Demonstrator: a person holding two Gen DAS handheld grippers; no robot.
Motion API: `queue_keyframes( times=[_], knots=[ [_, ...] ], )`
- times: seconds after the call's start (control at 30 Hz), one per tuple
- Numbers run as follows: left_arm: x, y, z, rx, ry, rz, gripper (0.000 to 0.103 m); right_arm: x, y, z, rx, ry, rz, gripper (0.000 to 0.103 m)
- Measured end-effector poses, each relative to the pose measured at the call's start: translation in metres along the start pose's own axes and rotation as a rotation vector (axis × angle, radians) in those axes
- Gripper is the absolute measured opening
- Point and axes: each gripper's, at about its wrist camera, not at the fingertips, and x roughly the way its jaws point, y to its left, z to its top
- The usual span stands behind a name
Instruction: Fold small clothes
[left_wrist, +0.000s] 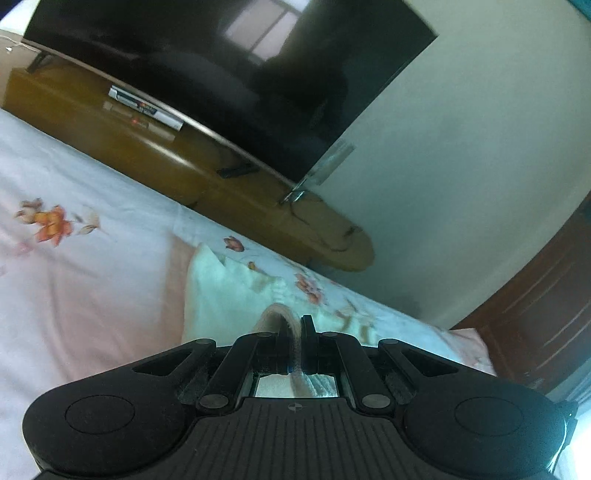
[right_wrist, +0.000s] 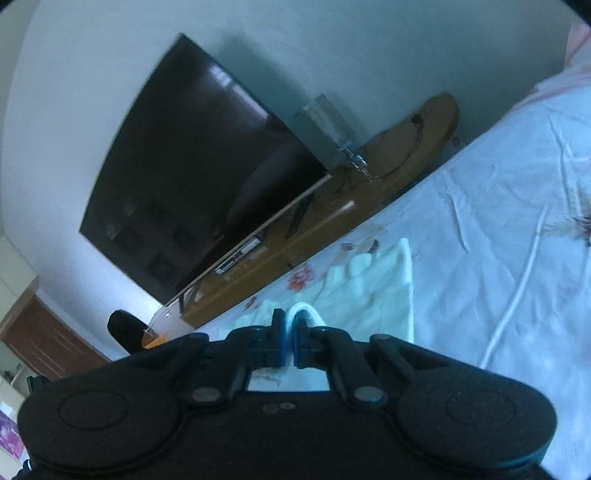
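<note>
A small pale mint-white garment (left_wrist: 221, 295) lies on the flowered bed sheet (left_wrist: 92, 277). My left gripper (left_wrist: 294, 323) is shut on a fold of its edge, which pokes up between the fingers. In the right wrist view the same garment (right_wrist: 369, 291) spreads ahead of my right gripper (right_wrist: 290, 319), which is shut on a white fold of it. Both grippers hold the cloth a little above the bed. The rest of the garment under the grippers is hidden.
A large dark TV (left_wrist: 221, 66) stands on a wooden cabinet (left_wrist: 184, 162) just past the bed's far edge, also seen in the right wrist view (right_wrist: 192, 166). A white cord (right_wrist: 517, 288) lies on the sheet to the right. A dark wooden door (left_wrist: 546, 317) is at right.
</note>
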Motion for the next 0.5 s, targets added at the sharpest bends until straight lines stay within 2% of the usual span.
queue_keyframes(
  times=[0.2,0.3,0.37,0.4,0.43,0.47,0.5],
  knots=[
    [0.07,0.027,0.014,-0.046,0.051,0.046,0.004,0.069,-0.05,0.021,0.088,0.052,-0.003,0.005],
    [0.106,0.042,0.016,-0.102,0.074,0.043,0.004,0.103,-0.075,0.027,0.123,0.077,-0.009,0.005],
    [0.117,0.058,0.015,-0.191,0.025,0.017,0.004,0.118,-0.089,0.027,0.148,0.083,-0.009,0.016],
    [0.118,0.064,0.013,-0.234,0.005,0.006,0.004,0.122,-0.094,0.029,0.149,0.065,-0.017,0.023],
    [0.118,0.07,0.011,-0.274,-0.021,-0.005,0.004,0.122,-0.098,0.03,0.14,0.023,-0.022,0.037],
    [0.115,0.071,0.01,-0.283,-0.049,-0.016,0.005,0.122,-0.102,0.031,0.126,-0.014,-0.023,0.041],
    [0.111,0.071,0.009,-0.265,-0.073,-0.021,0.022,0.119,-0.103,0.031,0.113,-0.034,-0.024,0.042]
  ],
)
